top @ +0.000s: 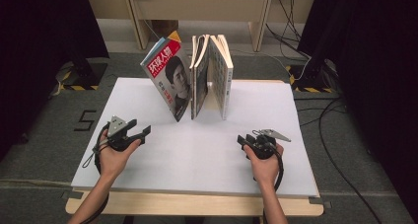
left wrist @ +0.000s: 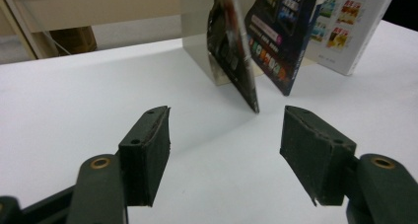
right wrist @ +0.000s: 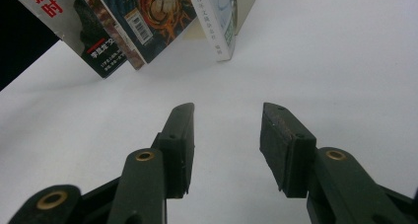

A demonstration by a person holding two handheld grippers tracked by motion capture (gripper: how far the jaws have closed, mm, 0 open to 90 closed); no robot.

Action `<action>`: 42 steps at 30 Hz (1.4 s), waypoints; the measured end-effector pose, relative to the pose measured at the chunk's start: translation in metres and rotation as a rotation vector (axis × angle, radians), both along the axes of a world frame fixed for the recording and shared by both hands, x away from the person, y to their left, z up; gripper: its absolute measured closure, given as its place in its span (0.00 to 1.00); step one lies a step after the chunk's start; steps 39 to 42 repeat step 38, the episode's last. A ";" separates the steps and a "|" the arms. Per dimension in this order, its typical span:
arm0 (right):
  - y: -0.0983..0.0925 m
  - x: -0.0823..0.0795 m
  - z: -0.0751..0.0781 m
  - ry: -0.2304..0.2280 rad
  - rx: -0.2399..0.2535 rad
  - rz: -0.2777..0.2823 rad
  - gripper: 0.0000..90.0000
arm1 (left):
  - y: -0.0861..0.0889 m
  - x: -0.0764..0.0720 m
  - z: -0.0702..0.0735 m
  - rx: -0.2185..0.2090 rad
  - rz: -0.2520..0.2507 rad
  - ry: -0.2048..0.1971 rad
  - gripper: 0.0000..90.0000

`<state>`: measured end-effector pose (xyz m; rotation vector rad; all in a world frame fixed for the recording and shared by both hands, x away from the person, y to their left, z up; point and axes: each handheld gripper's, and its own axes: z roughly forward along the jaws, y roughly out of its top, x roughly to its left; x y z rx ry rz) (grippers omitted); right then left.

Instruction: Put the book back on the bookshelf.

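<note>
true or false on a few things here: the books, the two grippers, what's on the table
1. The magazine leans against the upright books. True.
2. The left gripper grips the magazine. False: its jaws are open and empty, short of it.
3. The right gripper is open with nothing between its jaws. True.
4. The books lie flat on the white table. False: they stand upright.
5. Both grippers are held by hands. True.

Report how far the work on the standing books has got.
Done: nothing visibly. The magazine leans against the upright books at the bookend. In hand: nothing; the left hand-held gripper and the right hand-held gripper are open and empty, short of the row. Left: reaching and handling the books.
</note>
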<state>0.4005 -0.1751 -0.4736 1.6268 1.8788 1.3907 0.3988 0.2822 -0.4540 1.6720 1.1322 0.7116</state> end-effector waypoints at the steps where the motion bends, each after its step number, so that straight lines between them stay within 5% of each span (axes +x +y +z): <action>1: 0.000 0.000 0.000 0.000 -0.001 0.000 0.64 | 0.000 0.000 0.000 0.000 0.000 0.000 0.39; 21: 0.002 0.000 -0.002 0.005 -0.007 0.004 0.64 | 0.037 -0.007 -0.042 0.005 0.095 0.019 0.39; 42: 0.002 0.001 -0.003 0.006 -0.009 0.006 0.64 | 0.042 -0.008 -0.045 -0.035 0.124 0.015 0.35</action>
